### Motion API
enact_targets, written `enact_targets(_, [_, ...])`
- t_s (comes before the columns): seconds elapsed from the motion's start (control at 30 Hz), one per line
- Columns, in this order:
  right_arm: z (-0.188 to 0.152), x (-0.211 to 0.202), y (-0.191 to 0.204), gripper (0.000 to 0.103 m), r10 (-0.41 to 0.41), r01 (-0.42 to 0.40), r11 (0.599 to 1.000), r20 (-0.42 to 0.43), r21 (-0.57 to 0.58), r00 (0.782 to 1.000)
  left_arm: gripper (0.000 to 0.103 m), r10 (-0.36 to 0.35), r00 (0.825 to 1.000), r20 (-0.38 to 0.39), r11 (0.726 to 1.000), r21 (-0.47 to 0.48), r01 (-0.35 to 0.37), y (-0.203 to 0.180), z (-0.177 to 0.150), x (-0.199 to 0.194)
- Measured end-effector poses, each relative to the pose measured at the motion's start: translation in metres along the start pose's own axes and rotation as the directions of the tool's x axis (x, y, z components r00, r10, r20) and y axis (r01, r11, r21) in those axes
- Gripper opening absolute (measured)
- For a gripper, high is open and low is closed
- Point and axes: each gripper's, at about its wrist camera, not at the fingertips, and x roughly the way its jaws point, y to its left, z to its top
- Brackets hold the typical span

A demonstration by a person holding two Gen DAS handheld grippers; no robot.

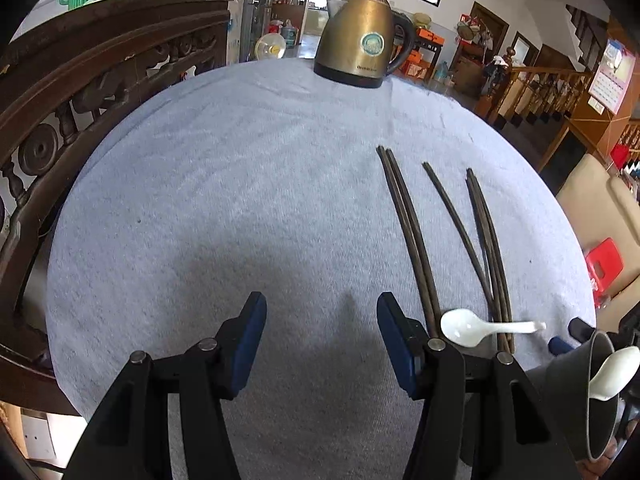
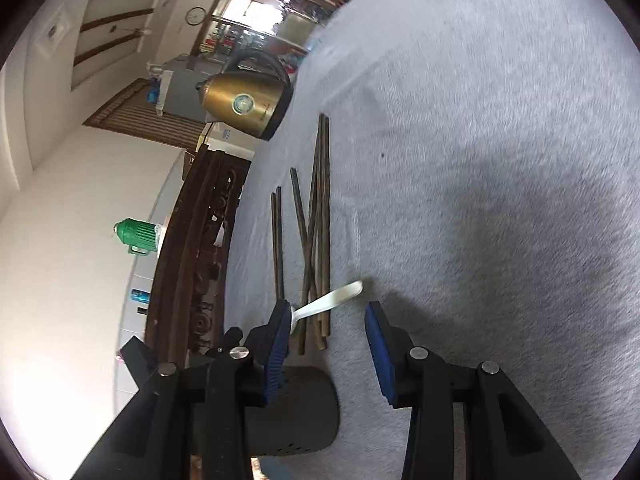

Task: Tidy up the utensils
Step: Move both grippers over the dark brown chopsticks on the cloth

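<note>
Several dark chopsticks (image 1: 448, 232) lie on the grey-blue cloth, right of my left gripper (image 1: 322, 326), which is open and empty. A white ceramic spoon (image 1: 484, 326) lies across their near ends. A dark grey utensil holder (image 1: 592, 396) at the far right holds a second white spoon (image 1: 612, 372). In the right wrist view my right gripper (image 2: 328, 338) is open and empty just above the holder (image 2: 296, 412). The spoon (image 2: 332, 298) and chopsticks (image 2: 316, 232) lie just beyond its fingertips.
A brass electric kettle (image 1: 360, 40) stands at the far edge of the table (image 1: 224, 184); it also shows in the right wrist view (image 2: 244, 102). A carved dark wooden chair back (image 1: 88, 80) borders the left side. A green jug (image 2: 136, 234) stands beyond it.
</note>
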Motion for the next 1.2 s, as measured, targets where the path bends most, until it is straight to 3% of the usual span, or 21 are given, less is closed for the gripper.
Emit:
enact_targets(0.17, [0.006,0.004,0.007,0.042,-0.019,0.019,1.0,0.01,-0.015,1.0,0.058,-0.012,1.0,-0.025,1.0,0.019,0.012,0.0,0.014,0.008])
enact_targets(0.43, [0.066,0.022,0.037,0.042,-0.101,0.103,0.99,0.026,-0.099,0.995,0.056,0.008,0.998,-0.058,0.991,0.136,0.0,-0.027,0.075,0.037])
enact_targets(0.6, [0.101,0.059,0.073,0.042,-0.163,0.152,0.961,-0.031,-0.232,0.986,0.053,-0.037,0.993,-0.116,0.992,0.117,0.051,-0.042,0.108,0.069])
enact_targets(0.73, [0.118,0.09,0.095,0.042,-0.213,0.182,0.929,-0.063,-0.323,0.975,0.052,-0.034,0.986,-0.16,0.994,0.099,0.05,-0.051,0.119,0.096])
enact_targets(0.93, [0.128,0.115,0.111,0.04,-0.243,0.197,0.9,-0.071,-0.388,0.967,0.049,-0.012,0.983,-0.185,0.996,0.082,0.028,-0.055,0.135,0.121])
enact_targets(1.0, [0.13,0.122,0.112,0.04,-0.246,0.198,0.897,-0.074,-0.395,0.966,0.042,0.004,0.98,-0.197,0.997,0.081,0.012,-0.055,0.137,0.128])
enact_targets(1.2, [0.134,0.139,0.111,0.037,-0.273,0.215,0.885,-0.087,-0.414,0.958,0.042,-0.032,0.98,-0.196,0.998,0.044,0.042,-0.055,0.145,0.135])
